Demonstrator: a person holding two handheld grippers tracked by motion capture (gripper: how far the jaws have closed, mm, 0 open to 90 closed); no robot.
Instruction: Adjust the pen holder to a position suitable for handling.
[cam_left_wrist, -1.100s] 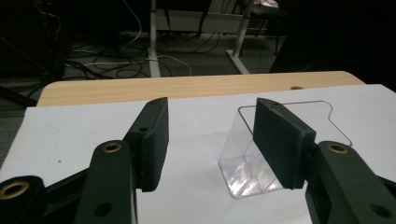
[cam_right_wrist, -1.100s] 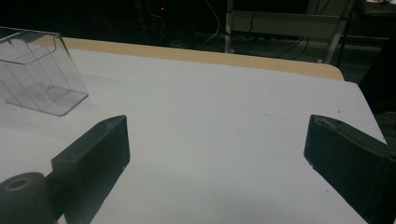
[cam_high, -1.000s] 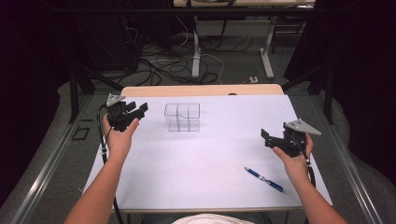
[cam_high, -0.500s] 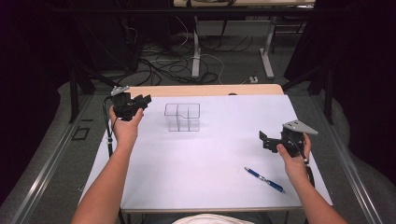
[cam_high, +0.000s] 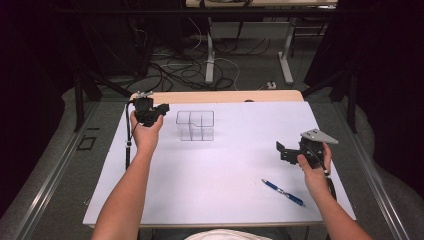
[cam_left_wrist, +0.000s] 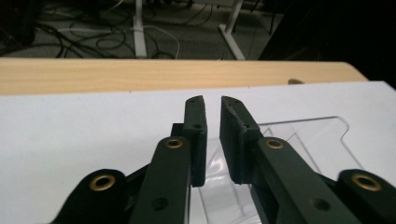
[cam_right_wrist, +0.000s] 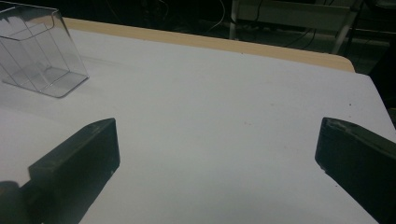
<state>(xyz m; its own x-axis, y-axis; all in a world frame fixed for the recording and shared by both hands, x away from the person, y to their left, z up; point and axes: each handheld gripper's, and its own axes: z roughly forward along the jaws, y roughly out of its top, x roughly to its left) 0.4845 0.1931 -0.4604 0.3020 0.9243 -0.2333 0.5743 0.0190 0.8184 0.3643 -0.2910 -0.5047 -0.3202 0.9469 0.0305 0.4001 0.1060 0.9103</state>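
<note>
A clear plastic organiser with open compartments stands on the white sheet toward the far left. My left gripper hovers just left of it near the far edge. Its jaws point at the box and are almost together, with nothing between them. In the left gripper view the gripper sits just above the organiser's near rim. My right gripper is held over the right side of the sheet, wide open and empty. The organiser lies far off at its upper left.
A blue pen lies on the sheet near the front right, just left of my right forearm. A strip of bare wooden tabletop runs along the far edge. Cables and table legs cover the floor beyond.
My left gripper has moved away from me and a little to the right, ending closer to the clear organiser. The right gripper has barely shifted.
</note>
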